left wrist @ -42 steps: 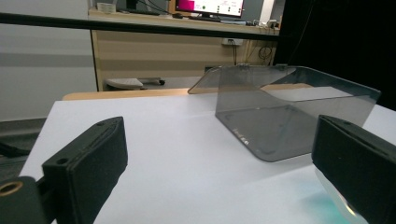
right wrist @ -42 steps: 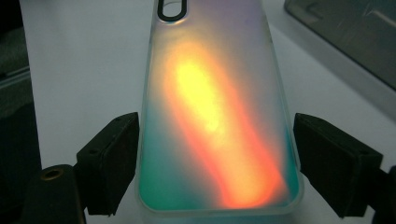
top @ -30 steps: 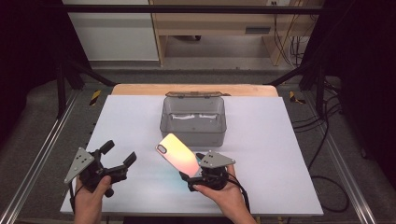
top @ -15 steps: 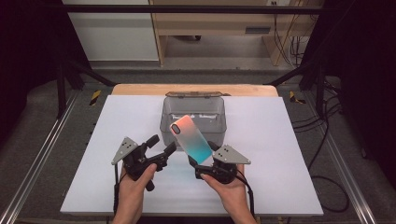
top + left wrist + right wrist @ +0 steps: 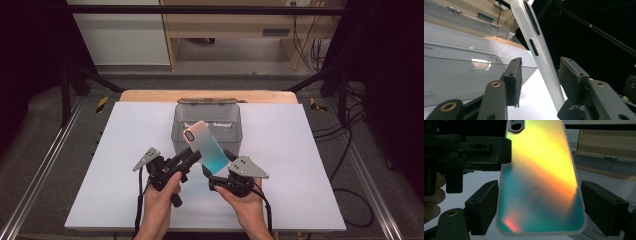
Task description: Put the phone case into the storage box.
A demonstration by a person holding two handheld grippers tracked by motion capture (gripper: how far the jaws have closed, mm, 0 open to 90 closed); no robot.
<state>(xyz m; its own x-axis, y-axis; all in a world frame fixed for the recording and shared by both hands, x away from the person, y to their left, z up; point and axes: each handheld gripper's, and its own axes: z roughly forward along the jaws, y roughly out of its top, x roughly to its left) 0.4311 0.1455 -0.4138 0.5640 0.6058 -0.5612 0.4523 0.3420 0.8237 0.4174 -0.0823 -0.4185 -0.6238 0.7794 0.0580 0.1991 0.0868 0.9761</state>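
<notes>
A phone in an iridescent orange-to-teal case (image 5: 205,147) is held tilted above the table, camera end up. My right gripper (image 5: 218,167) is shut on its lower end, one pad on each long edge (image 5: 484,207). My left gripper (image 5: 192,156) has come in from the left and its jaws have just been closing around the phone. In the left gripper view the phone (image 5: 536,47) stands edge-on between the jaws. The left pad (image 5: 514,77) is still apart from it, so this gripper is open.
A clear grey plastic box (image 5: 207,115) stands just behind the phone, its lid (image 5: 206,101) hinged back. The white tabletop (image 5: 300,150) spreads wide on both sides. Metal rails and cables run along the table's flanks.
My left gripper moved right from the table's left side up to the phone, and its jaws narrowed. The right gripper lifted and tilted the phone toward the box, then held still.
</notes>
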